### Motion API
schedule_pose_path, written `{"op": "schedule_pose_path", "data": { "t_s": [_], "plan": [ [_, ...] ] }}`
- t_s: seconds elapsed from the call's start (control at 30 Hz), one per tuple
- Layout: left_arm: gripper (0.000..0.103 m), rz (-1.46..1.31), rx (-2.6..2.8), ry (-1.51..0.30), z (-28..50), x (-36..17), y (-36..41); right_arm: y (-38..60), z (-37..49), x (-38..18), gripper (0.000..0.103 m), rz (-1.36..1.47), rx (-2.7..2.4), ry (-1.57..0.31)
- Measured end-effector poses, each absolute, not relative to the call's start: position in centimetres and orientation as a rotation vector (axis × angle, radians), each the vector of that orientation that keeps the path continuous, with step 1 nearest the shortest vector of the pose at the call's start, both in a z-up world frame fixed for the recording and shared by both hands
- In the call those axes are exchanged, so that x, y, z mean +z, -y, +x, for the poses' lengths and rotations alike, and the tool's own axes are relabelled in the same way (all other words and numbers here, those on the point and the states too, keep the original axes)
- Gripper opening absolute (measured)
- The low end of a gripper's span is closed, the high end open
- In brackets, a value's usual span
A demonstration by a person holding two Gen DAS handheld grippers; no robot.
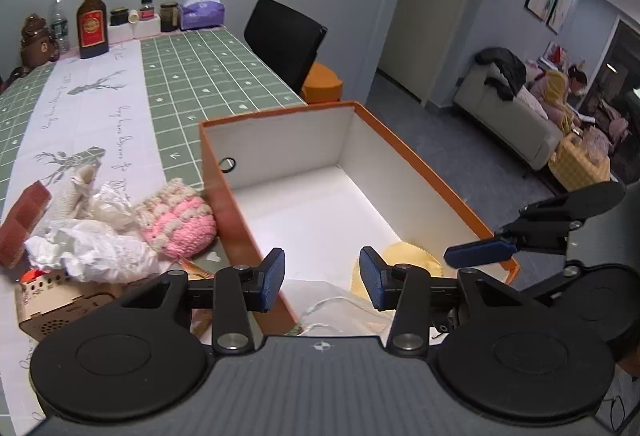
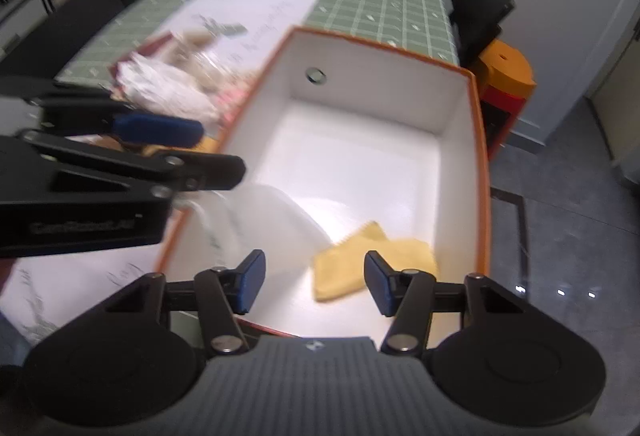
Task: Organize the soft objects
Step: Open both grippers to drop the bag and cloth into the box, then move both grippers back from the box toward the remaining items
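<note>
We see an orange box [image 1: 420,172] with a white inside, a yellow cloth [image 2: 372,260] in it, a pink-and-cream crocheted piece [image 1: 180,220], and a green-checked tabletop [image 1: 208,76] with a white deer-printed runner [image 1: 92,96].

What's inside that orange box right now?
Inside the orange box lie a folded yellow cloth and a translucent white bag at the near end. The rest of the floor looks bare; the gripper bodies hide the nearest corner.
</note>
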State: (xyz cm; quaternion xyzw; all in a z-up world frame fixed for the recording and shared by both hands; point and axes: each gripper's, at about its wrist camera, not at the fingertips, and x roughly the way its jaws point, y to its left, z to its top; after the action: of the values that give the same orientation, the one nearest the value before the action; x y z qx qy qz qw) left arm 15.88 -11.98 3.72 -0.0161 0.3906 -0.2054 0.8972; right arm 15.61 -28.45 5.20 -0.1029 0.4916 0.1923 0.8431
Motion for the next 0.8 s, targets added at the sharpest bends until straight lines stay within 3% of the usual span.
{"op": "schedule_pose_path", "data": {
  "t_s": [0.17, 0.23, 0.4, 0.8],
  "plan": [
    [0.052, -0.057, -0.365, -0.788, 15.0, 3.2, 9.7, 26.0, 14.6, 5.3, 0.047, -0.203, 0.496, -1.011],
    [0.052, -0.068, -0.348, -0.779, 14.5, 2.7, 8.8, 25.0, 14.8, 4.4, 0.028, -0.220, 0.496, -1.023],
    [0.052, -0.094, -0.312, -0.777, 13.0, 1.5, 6.8, 25.1, 16.5, 2.4, 0.000, -0.196, 0.464, -1.065],
    [0.052, -0.139, -0.234, -0.788, 10.7, -0.4, 4.1, 27.1, 19.0, -2.2, 0.003, -0.242, 0.354, -1.211]
  ]
}}
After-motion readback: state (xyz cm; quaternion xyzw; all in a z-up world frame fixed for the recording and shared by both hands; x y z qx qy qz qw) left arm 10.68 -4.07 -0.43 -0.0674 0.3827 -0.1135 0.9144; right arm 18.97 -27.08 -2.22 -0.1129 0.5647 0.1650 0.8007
